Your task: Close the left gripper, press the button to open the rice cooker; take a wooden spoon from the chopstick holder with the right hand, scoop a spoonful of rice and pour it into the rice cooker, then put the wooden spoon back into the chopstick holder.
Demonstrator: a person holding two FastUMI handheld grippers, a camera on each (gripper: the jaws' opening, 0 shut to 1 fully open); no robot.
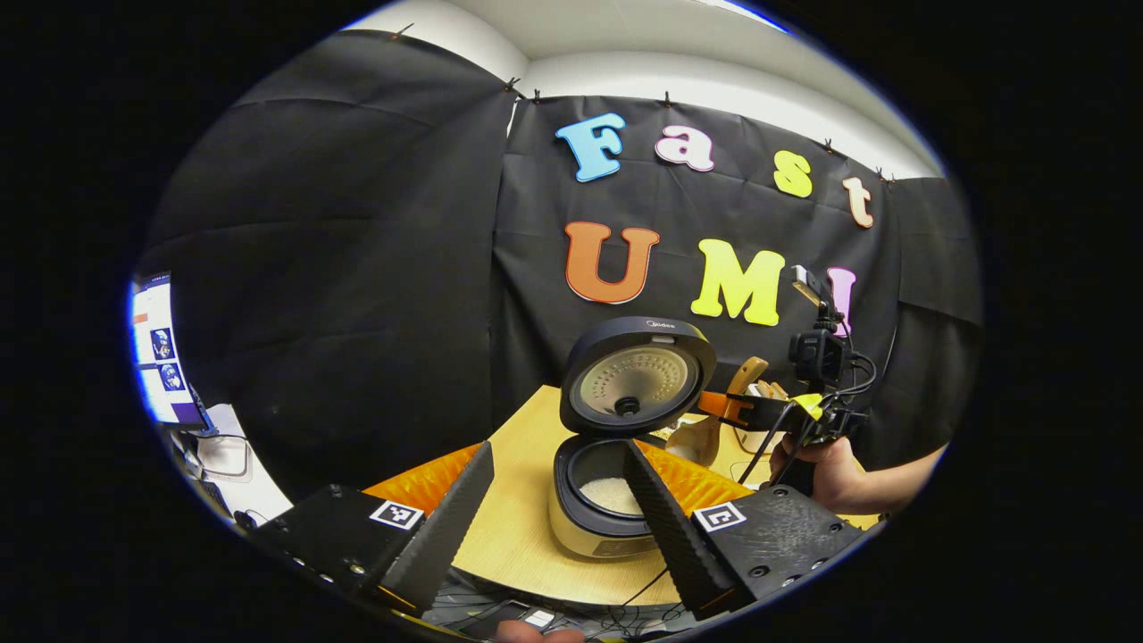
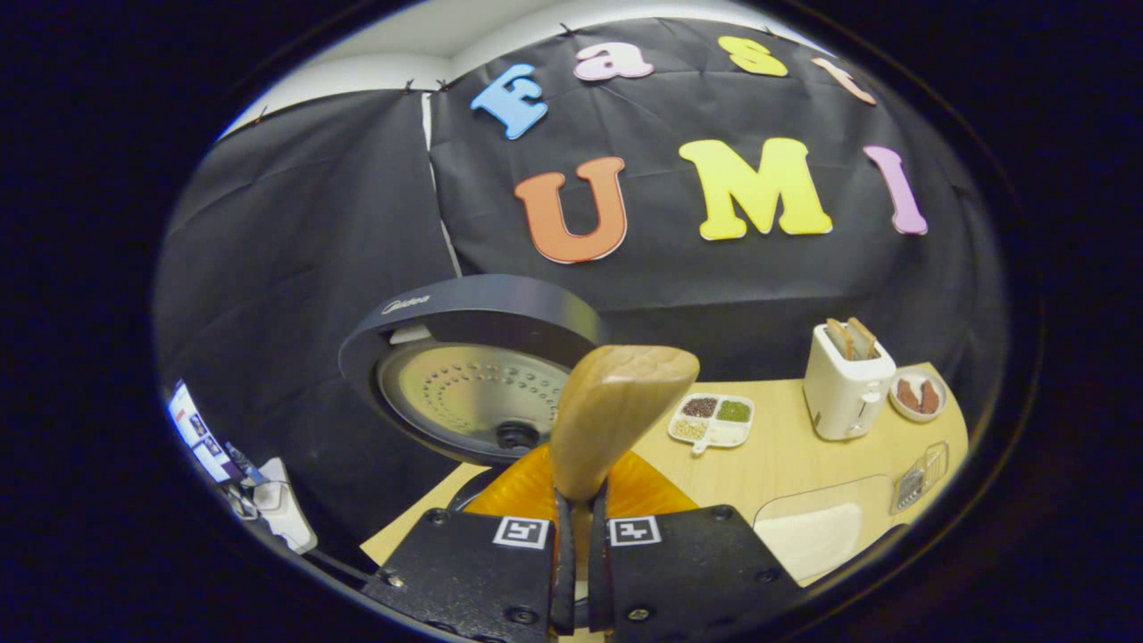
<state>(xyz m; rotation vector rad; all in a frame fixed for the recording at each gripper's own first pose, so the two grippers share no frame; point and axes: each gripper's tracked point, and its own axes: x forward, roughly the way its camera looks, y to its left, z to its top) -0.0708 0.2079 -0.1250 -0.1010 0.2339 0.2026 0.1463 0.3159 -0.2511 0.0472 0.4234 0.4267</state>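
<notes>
A: Left gripper view, entry one. The left gripper (image 1: 554,500) has its jaws spread wide with nothing between them, low in front of the rice cooker (image 1: 600,509). Lid (image 1: 636,375) is up; white rice (image 1: 613,494) lies in the inner pot.

B: And the other claw?

A: The right gripper (image 1: 759,413) sits just right of the cooker, held by a hand (image 1: 826,471), pinching the wooden spoon (image 1: 734,393).

B: Right gripper view agrees. The right gripper (image 2: 579,536) has its jaws pressed together on the wooden spoon (image 2: 616,411), bowl end up, just in front of the raised lid (image 2: 473,366).

A: Bench beyond?

B: A divided dish (image 2: 713,420) of grains, a toaster (image 2: 846,384), a small plate (image 2: 918,395) beside it, on the table (image 2: 777,473).
</notes>
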